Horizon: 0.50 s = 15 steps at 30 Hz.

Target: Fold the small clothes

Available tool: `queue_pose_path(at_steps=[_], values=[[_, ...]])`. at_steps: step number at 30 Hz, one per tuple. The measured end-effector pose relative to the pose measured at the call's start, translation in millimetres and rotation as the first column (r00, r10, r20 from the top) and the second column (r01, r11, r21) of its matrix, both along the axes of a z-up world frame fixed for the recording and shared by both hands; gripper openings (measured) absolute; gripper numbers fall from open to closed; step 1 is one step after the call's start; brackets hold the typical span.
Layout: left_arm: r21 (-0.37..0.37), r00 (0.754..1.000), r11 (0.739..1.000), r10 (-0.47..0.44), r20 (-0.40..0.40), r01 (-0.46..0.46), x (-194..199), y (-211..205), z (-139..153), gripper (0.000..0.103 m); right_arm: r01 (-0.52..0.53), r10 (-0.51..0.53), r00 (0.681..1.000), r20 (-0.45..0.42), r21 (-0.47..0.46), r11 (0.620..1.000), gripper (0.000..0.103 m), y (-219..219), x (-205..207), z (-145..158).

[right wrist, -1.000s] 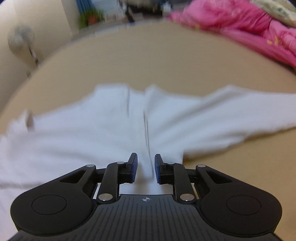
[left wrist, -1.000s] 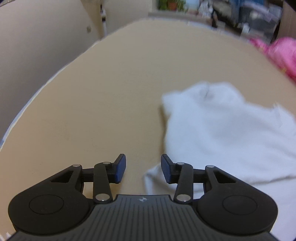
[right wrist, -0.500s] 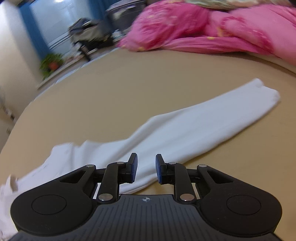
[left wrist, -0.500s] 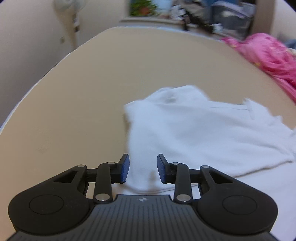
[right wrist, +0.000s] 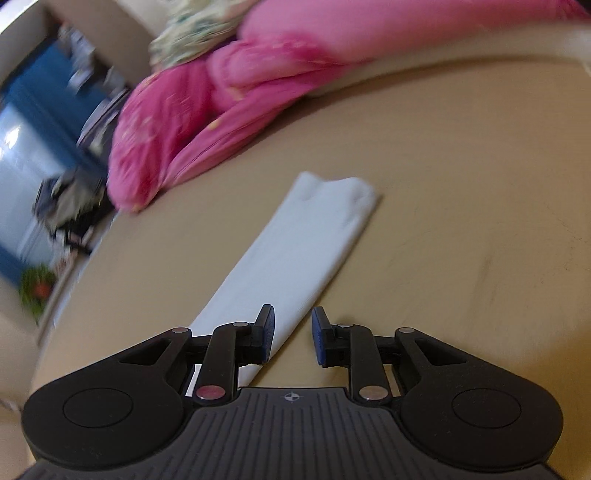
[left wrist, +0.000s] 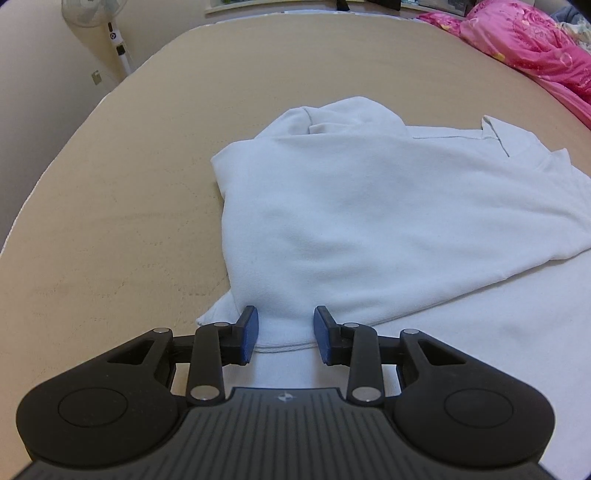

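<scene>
A white long-sleeved garment (left wrist: 369, 206) lies on the tan bed surface (left wrist: 147, 166), with one part folded over the body. My left gripper (left wrist: 284, 334) is open and low over the garment's near left edge, cloth showing between its blue pads. In the right wrist view one white sleeve (right wrist: 303, 251) stretches out flat away from me. My right gripper (right wrist: 293, 338) is open just above the sleeve's near right edge, holding nothing.
A pink quilt (right wrist: 221, 96) is heaped along the far side of the bed; it also shows in the left wrist view (left wrist: 535, 48). A standing fan (left wrist: 110, 29) is by the wall past the bed's left edge. Room clutter (right wrist: 66, 199) lies beyond.
My left gripper has moved right onto the garment's edge and narrowed slightly. My right gripper has swung right from the garment's body to along the sleeve and opened a little wider.
</scene>
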<state>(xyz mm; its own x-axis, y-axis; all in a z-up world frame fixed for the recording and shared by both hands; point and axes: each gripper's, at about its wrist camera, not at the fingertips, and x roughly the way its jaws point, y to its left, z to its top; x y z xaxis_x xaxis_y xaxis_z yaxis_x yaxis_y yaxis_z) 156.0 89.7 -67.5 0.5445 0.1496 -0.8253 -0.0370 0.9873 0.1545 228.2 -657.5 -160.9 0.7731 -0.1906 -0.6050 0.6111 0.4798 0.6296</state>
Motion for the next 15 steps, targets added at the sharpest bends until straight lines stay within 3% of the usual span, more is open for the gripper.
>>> queue_pose_path(at_steps=[4,10,14,15], values=[[0.012,1.0,1.0,-0.006,0.008,0.005,-3,-1,2,0.038,0.061,-0.066,0.997,0.046,0.104,0.993,0.022,-24,-5,-24],[0.009,1.0,1.0,-0.004,0.011,0.004,-4,-1,2,0.038,0.093,-0.1,0.992,0.078,0.085,0.992,0.022,-29,7,-32],[0.013,1.0,1.0,-0.005,0.01,0.005,-4,-1,2,0.038,0.122,-0.126,0.99,0.069,0.058,0.991,0.003,-26,4,-32],[0.012,1.0,1.0,-0.004,0.009,0.004,-3,-1,2,0.038,0.136,-0.14,0.987,0.075,0.058,0.989,0.003,-25,4,-31]])
